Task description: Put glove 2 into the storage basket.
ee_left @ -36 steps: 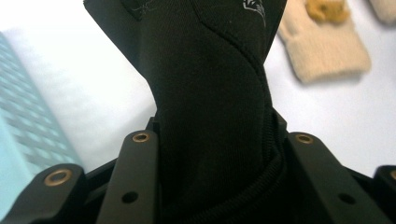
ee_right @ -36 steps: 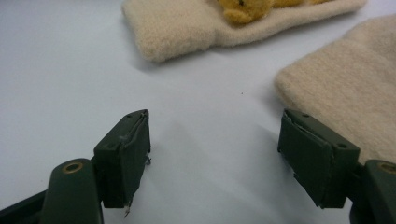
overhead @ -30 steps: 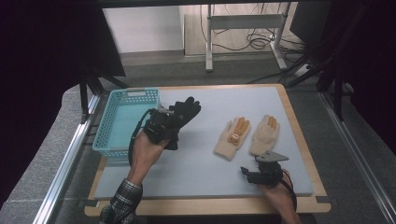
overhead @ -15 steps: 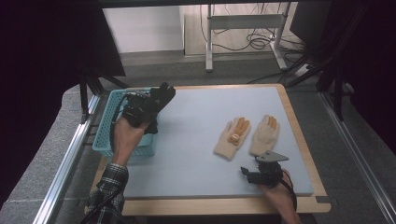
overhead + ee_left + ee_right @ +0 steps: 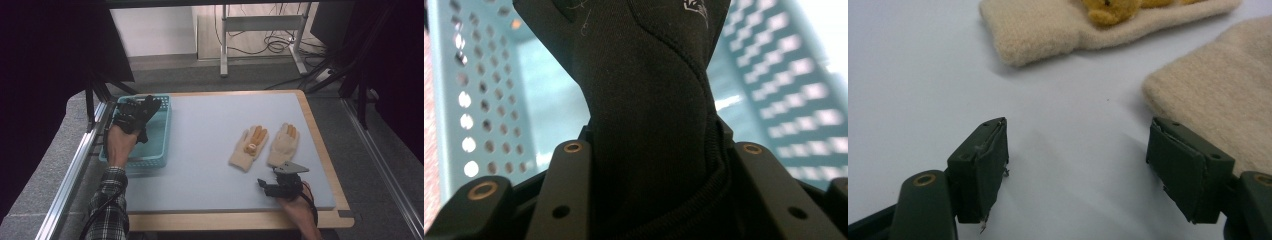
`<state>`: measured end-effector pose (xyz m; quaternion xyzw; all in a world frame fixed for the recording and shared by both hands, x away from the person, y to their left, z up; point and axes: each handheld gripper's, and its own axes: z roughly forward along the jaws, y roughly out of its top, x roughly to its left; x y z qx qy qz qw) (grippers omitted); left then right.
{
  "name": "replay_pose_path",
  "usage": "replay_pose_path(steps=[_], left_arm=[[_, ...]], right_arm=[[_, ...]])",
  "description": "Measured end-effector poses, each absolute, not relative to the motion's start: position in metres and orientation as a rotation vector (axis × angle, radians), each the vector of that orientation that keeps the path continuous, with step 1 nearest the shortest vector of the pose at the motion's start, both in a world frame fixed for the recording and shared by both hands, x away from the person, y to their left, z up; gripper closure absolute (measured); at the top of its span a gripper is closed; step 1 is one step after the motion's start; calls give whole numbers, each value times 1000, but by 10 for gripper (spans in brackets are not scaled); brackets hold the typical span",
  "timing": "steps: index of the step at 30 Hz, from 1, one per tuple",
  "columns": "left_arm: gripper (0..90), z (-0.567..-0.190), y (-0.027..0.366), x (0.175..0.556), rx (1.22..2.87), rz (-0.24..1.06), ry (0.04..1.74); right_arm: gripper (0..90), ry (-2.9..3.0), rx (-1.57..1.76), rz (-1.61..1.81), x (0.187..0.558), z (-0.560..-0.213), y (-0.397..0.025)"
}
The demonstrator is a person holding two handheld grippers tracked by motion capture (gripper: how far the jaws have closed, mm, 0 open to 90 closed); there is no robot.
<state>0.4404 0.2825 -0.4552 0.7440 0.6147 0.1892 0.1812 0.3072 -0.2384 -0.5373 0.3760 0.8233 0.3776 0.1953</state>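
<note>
A black glove [image 5: 145, 110] hangs over the teal perforated basket [image 5: 159, 134] at the table's left, pinched in my left gripper [image 5: 131, 119]. In the left gripper view the black glove [image 5: 644, 95] rises from between the jaws with the basket wall [image 5: 469, 100] behind it. Two beige knitted gloves lie on the blue mat: one with an orange bear patch [image 5: 249, 146], one plain [image 5: 283, 145]. My right gripper [image 5: 272, 189] rests on the mat just in front of them, jaws apart, empty. In the right gripper view the bear glove's cuff [image 5: 1048, 35] and the plain glove [image 5: 1218, 95] lie close ahead.
The blue mat [image 5: 210, 130] covers a wooden-edged table [image 5: 320, 220]. A metal rail [image 5: 75, 170] runs along the left side. A desk frame with cables [image 5: 260, 30] stands on the floor beyond the table.
My left gripper carried the black glove leftward from the mat to above the basket. The right gripper stayed where it was.
</note>
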Motion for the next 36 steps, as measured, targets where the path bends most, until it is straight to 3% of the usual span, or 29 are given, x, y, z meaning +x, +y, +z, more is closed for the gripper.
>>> replay_pose_path(steps=[18, 21, 22, 25, 29, 36], left_arm=[[574, -497, 311, 460, 2223, 552, 1943], [395, -500, 310, 461, 2258, 545, 1927], [395, -500, 309, 461, 2269, 541, 1918], [121, -500, 311, 459, 2267, 517, 1909], [49, -492, 315, 455, 2201, 489, 1882], [35, -473, 320, 438, 2087, 413, 1712]], right_arm=[[244, 2306, 1053, 1058, 307, -537, -238], [244, 2306, 1053, 1059, 307, -537, -238], [244, 2306, 1053, 1058, 307, -537, -238], [244, 2305, 1055, 1060, 307, -537, -238], [244, 2305, 1055, 1059, 307, -537, -238], [244, 2306, 1054, 1059, 307, -537, -238]])
